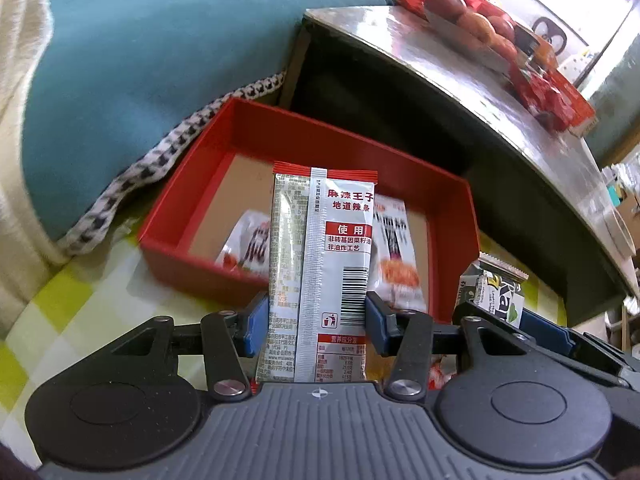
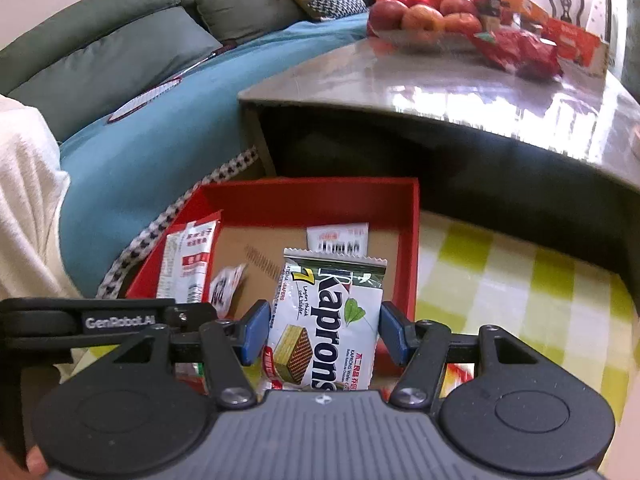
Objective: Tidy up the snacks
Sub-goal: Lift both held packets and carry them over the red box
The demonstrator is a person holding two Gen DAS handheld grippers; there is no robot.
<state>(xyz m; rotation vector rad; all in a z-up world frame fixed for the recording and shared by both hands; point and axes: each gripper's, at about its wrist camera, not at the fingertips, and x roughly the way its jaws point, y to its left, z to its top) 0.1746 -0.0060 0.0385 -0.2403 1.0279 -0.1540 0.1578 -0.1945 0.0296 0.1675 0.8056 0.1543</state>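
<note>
My left gripper (image 1: 316, 316) is shut on a silver and red spicy-strip packet (image 1: 320, 264), held upright above the near wall of the red box (image 1: 256, 128). That packet (image 2: 188, 264) and the left gripper's body also show at the left of the right wrist view. My right gripper (image 2: 324, 330) is shut on a white and green Kaprons wafer packet (image 2: 332, 320), held over the near part of the red box (image 2: 312, 200); this wafer packet (image 1: 496, 288) appears at the right of the left wrist view. Small white snack packets (image 1: 396, 256) (image 2: 338, 238) lie on the box's cardboard floor.
The box sits on a yellow-green checked cloth (image 2: 520, 292). Behind it stands a low table (image 2: 460, 88) carrying a fruit bowl (image 2: 424, 20) and red snack bags (image 2: 516, 50). A teal-covered sofa (image 1: 140, 80) with a houndstooth trim runs along the left.
</note>
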